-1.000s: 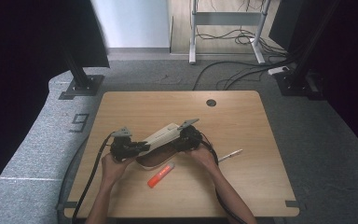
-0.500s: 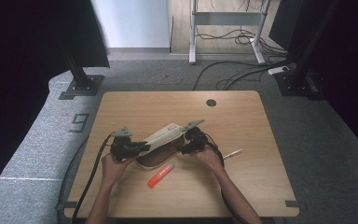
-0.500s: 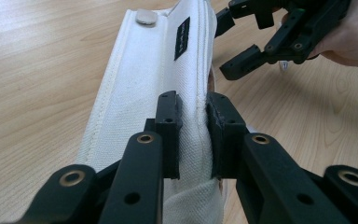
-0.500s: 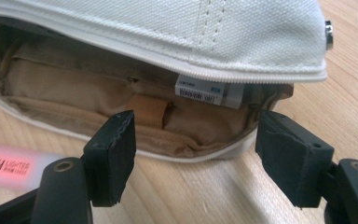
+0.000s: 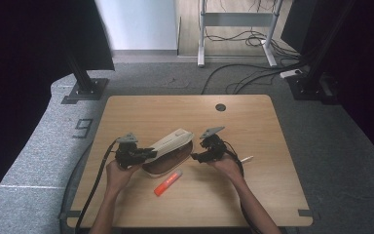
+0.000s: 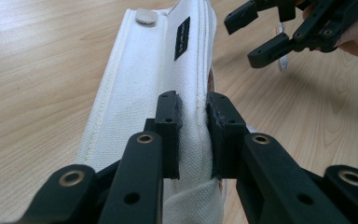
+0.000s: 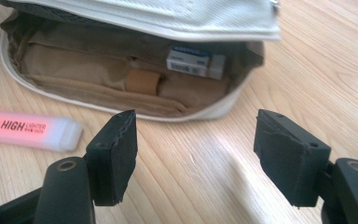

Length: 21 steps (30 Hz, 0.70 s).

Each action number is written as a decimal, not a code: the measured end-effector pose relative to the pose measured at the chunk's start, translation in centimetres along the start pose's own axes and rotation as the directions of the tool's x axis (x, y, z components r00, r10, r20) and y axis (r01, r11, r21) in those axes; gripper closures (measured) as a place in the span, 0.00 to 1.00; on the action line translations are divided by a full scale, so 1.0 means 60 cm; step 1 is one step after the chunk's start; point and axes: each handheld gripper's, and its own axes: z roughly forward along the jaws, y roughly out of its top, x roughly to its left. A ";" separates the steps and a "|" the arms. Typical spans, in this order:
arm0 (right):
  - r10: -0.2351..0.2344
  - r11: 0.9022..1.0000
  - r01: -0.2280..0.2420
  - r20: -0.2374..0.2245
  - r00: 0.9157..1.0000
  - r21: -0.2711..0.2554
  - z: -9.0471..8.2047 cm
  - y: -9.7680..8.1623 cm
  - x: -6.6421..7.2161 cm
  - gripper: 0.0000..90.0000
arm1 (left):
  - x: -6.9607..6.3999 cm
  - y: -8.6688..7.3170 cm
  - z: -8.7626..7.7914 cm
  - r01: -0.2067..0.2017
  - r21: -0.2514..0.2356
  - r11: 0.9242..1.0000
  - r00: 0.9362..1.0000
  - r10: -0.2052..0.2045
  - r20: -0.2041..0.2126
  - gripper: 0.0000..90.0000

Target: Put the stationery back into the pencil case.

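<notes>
Tool (image 6: 193,135) in the left hand clamped on the raised flap of the white pencil case (image 5: 171,141), pads pinching the canvas fold and holding the lid up. Right tool (image 7: 205,154) jaws parted wide with nothing between, hovering just off the case's open mouth, at about 3 o'clock of the case in the high view (image 5: 205,155). Case near the middle of the wooden surface (image 5: 253,195), tan lining exposed, with a white-and-blue eraser (image 7: 196,59) lodged inside near the rim. Orange highlighter (image 5: 168,182) flat on the surface at about 6 o'clock of the case, just beside it, clear of both tools. Thin white pen (image 5: 246,159) at 3 o'clock, beyond the right hand. Black cable (image 5: 97,180) trailing from the left tool toward 7 o'clock, off the near edge. Round dark hole (image 5: 220,107) at 12 o'clock near the far edge, well apart.
</notes>
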 end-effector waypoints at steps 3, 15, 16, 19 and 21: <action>0.016 1.000 -0.016 0.001 1.000 -0.001 -0.011 -0.008 -0.008 0.34 | 0.000 0.000 0.000 0.000 0.000 1.000 1.000 0.000 0.001 0.84; 0.057 0.998 -0.056 0.021 0.998 -0.013 -0.058 -0.045 -0.039 0.35 | 0.001 0.000 0.000 0.000 0.000 1.000 1.000 0.000 0.004 0.84; 0.063 0.998 -0.063 0.023 0.998 -0.015 -0.065 -0.052 -0.043 0.36 | 0.001 0.000 0.000 0.000 0.001 1.000 1.000 0.000 0.005 0.84; 0.073 0.997 -0.073 0.027 0.997 -0.022 -0.076 -0.062 -0.051 0.37 | 0.001 0.000 0.001 0.000 0.001 1.000 1.000 0.000 0.005 0.84; 0.077 0.997 -0.076 0.030 0.997 -0.022 -0.079 -0.066 -0.053 0.37 | 0.001 0.000 0.001 0.000 0.002 1.000 1.000 0.000 0.006 0.84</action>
